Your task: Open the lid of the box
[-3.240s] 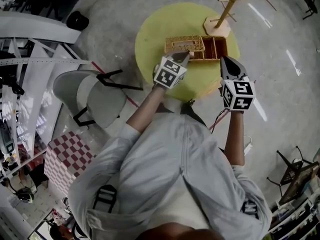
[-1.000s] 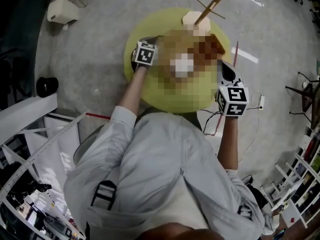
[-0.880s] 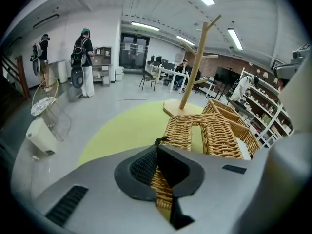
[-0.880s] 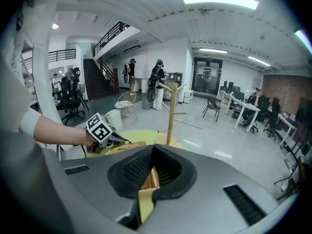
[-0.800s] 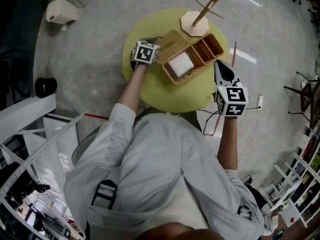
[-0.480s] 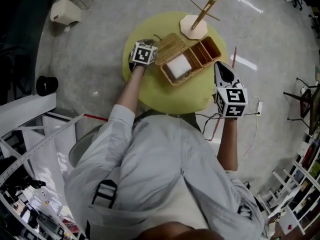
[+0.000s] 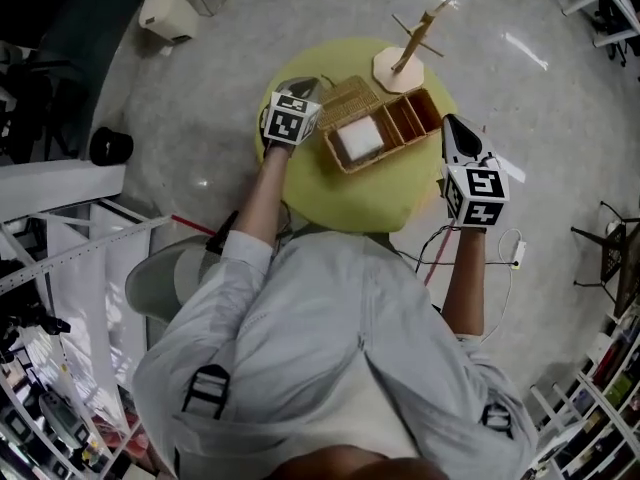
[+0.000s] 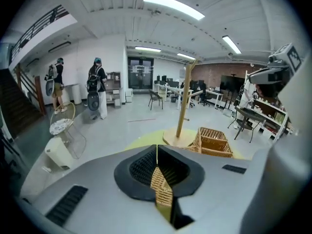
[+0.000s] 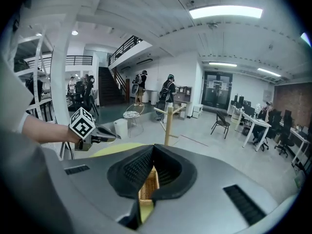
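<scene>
An open wicker box (image 7: 408, 120) stands on the round yellow table (image 7: 370, 193). Its lid (image 7: 347, 96) is swung out to the far left side. A white block (image 7: 360, 140) fills the box's left compartment. My left gripper (image 7: 306, 88) sits beside the lid's left edge, jaws shut. In the left gripper view the left gripper (image 8: 156, 155) shows wicker only through the gap below its tips. My right gripper (image 7: 452, 120) hovers shut just right of the box, and the right gripper (image 9: 152, 152) holds nothing.
A wooden peg stand (image 7: 410, 53) rises behind the box on the table's far edge. On the floor are a cream appliance (image 7: 168, 13), a black round object (image 7: 110, 146), a grey chair (image 7: 170, 278) and a cable with a plug strip (image 7: 515, 253).
About three seconds ago the lid lay over the box's left compartment with my left gripper on it. It now lies open. Over the last second both grippers have barely shifted.
</scene>
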Available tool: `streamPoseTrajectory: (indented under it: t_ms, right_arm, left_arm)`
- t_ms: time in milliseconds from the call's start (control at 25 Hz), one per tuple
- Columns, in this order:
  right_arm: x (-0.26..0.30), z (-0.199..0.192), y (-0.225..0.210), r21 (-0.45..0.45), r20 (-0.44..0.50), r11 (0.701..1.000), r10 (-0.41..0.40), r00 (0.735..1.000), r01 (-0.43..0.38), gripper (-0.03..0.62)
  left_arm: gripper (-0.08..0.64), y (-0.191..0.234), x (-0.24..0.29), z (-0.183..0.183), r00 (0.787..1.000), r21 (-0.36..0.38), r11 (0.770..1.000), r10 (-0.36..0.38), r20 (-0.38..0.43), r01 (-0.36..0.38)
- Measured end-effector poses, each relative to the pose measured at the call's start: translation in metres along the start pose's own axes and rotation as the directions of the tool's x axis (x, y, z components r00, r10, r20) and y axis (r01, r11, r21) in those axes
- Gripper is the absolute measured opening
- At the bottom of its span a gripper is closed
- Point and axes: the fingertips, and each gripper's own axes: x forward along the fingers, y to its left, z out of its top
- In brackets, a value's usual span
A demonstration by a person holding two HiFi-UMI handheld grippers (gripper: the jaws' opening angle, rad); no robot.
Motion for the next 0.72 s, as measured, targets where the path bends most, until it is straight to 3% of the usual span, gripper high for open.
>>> streamPoseTrajectory:
  t_ms: [360, 720]
  right_arm:
    - [-0.013, 0.042, -0.006, -0.097, 0.098, 0.993, 0.076, 0.992, -0.066, 0.023]
    - [-0.040, 0.094, 0.001, -0.151, 0.208, 0.981, 0.155, 0.966, -0.125, 0.023]
  left_arm:
    - [0.031, -0.040, -0.077, 0.082, 0.975, 0.049, 0.998, 0.037, 0.218, -0.049]
    - [0.031, -0.071, -0.140, 0.144, 0.934, 0.104, 0.990, 0.049, 0.354, -0.092]
